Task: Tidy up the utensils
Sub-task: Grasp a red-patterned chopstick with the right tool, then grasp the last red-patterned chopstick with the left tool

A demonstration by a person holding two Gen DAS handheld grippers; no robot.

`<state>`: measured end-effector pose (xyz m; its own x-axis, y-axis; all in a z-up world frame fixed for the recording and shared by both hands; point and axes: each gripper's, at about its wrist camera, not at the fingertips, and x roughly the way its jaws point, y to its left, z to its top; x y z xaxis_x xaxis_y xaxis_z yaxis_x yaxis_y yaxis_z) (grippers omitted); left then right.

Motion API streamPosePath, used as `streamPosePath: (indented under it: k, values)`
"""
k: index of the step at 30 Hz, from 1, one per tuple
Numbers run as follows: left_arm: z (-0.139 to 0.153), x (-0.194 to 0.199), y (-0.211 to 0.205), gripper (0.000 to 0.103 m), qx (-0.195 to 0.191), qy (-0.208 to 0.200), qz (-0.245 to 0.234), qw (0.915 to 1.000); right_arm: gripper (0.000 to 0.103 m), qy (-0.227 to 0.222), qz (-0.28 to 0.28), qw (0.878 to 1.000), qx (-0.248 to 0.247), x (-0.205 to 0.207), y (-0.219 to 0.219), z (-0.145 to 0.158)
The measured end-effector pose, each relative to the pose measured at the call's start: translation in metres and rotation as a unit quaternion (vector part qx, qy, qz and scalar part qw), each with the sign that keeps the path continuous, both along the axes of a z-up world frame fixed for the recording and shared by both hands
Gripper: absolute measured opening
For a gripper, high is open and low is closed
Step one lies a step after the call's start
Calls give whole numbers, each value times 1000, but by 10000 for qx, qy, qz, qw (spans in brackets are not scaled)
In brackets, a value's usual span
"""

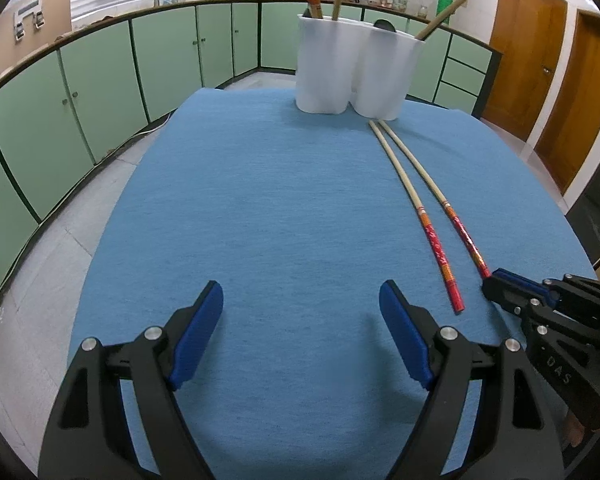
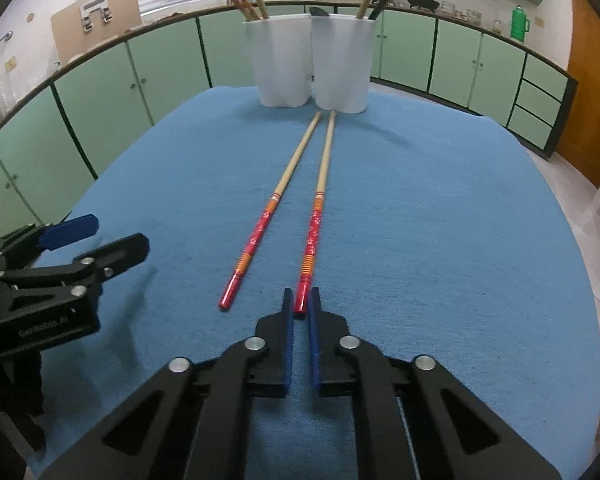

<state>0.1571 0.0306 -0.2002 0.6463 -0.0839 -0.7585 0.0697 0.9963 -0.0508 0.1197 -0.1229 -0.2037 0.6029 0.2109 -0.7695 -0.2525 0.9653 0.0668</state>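
Observation:
Two long chopsticks with red patterned handles lie side by side on the blue cloth, tips toward a white two-lobed utensil holder (image 2: 312,68). The left chopstick (image 2: 272,208) lies free. My right gripper (image 2: 300,304) has its jaws nearly shut around the red end of the right chopstick (image 2: 320,196), which still rests on the cloth. My left gripper (image 1: 302,300) is open and empty, low over the cloth to the left of the chopsticks (image 1: 416,204). The holder (image 1: 356,68) contains several chopsticks and a dark utensil.
The table (image 1: 228,184) is covered by the blue cloth. Green kitchen cabinets (image 1: 100,68) curve round behind it. Brown wooden doors (image 1: 540,52) stand at the right. The left gripper shows at the left in the right wrist view (image 2: 100,240).

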Motion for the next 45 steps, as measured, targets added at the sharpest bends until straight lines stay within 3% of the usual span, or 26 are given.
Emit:
streamPosePath:
  k: [14, 24, 31, 45]
  values:
    - [-6, -4, -54, 77, -154, 81, -415, 9990, 6, 50, -373, 9987, 334, -14, -53, 6]
    - [-12, 1, -76, 57, 38, 196, -481, 9986, 6, 96, -547, 9973, 477, -12, -75, 2]
    - [-12, 0, -83, 26, 168, 167, -438, 9988, 6, 97, -584, 9967, 560, -11, -83, 0]
    - [-11, -4, -91, 6, 346, 118, -466, 9982, 6, 3, -606, 9972, 439, -10, -78, -3]
